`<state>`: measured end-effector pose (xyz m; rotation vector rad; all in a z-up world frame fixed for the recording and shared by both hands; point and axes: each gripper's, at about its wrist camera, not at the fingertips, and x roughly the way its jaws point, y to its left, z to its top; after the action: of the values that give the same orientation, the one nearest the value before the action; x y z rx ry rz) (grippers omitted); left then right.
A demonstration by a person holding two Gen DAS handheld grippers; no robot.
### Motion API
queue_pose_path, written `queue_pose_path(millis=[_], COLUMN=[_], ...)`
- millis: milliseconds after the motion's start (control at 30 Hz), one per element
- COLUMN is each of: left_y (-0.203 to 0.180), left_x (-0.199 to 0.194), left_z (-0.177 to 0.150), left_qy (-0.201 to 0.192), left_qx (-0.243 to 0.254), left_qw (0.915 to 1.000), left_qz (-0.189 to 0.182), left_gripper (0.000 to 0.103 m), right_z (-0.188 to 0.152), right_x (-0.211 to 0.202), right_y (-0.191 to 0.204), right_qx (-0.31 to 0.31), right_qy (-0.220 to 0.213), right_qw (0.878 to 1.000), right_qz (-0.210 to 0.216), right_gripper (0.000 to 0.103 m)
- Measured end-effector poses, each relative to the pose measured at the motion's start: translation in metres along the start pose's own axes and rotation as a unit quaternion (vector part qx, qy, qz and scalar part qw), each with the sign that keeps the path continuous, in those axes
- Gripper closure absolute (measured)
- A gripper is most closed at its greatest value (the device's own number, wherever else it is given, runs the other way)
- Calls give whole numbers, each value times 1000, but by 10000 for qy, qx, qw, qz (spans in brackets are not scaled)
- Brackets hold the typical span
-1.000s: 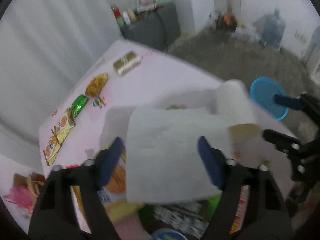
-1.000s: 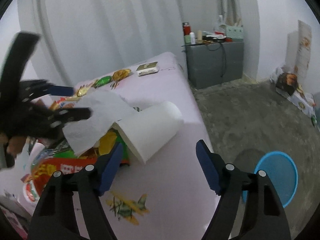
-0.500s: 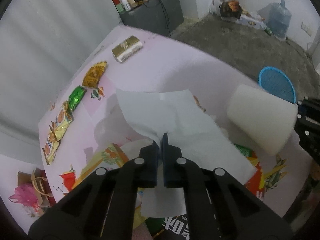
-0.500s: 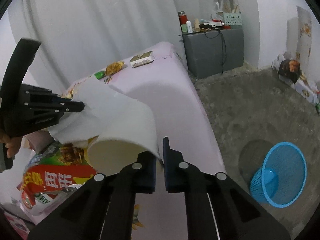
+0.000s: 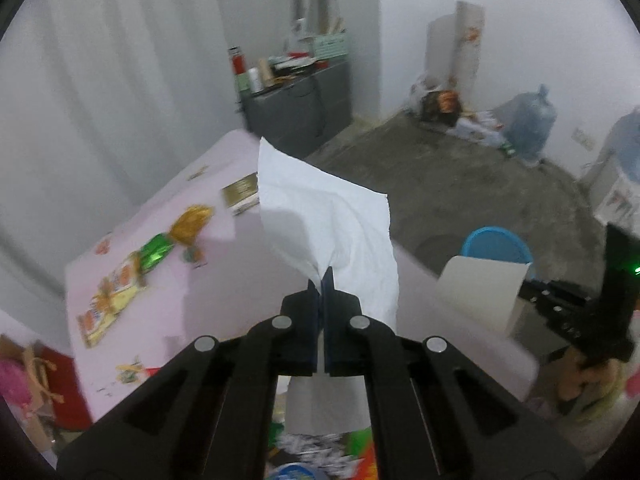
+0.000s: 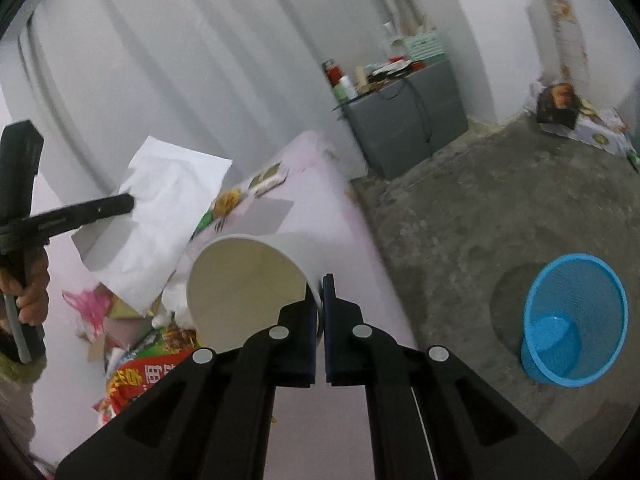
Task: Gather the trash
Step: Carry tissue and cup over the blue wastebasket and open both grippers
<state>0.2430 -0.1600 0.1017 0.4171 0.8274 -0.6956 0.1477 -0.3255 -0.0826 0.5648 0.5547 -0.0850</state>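
left wrist view: left tool (image 5: pixel 321 280) has just clamped the white paper sheet (image 5: pixel 332 216) and lifted it off the table (image 5: pixel 224 280), right tool (image 6: pixel 319 286) pinching the paper cup (image 6: pixel 256 276) rim, blue bin (image 6: pixel 572 320) likely next.

Both black grippers carry silver round screws and dark blue fingers (image 5: pixel 329 280).

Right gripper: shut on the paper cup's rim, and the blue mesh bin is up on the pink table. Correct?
Not quite. The right gripper is shut on the paper cup, but the blue mesh bin stands on the concrete floor beside the pink table, as the right wrist view shows.
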Motion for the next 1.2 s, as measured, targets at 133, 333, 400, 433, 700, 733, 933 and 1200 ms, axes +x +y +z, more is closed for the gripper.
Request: queue_pose_path(millis=[133,333,400,433,700,733,933,1200], left_y=[-54,-170,-205,-224,-329,-335,-353,-341], left_x=[23,110,145,166,294,305,374,373], left_z=[21,49,52,53,48,44,29,23], left_qy=[120,811,1219,1486,2442,2495,2633,2492], left_qx=[316,909,1020,994,742,713,125,-210], left_qw=[9989,9880,9804,9756,9489,9470,9461,9514], left_qz=[-325,-954,-1166,-1271,-1856,-1892,-1881,-1800], left_gripper=[103,103,103,103,103,103,73,39], right_z=[-2,-19,-26,-29,-54,-55,-72,-95], right_x=[-37,-87,-101,-105,-90,-79,-36,-29], right_y=[-44,-126,-155,-165,-264,-276,-324,-348], right_qx=[509,1291,1508,1567,2335,2426,2794,3220], right_qy=[-369,-754,-814,-819,-481,-362,-10,164], right_qw=[9975,9814,9730,9692,9398,9365,9229,9030], right_qz=[-325,-1200,-1549,-1713,-2450,-2506,-2647,-2839], right_gripper=[100,100,100,100,100,100,97,59])
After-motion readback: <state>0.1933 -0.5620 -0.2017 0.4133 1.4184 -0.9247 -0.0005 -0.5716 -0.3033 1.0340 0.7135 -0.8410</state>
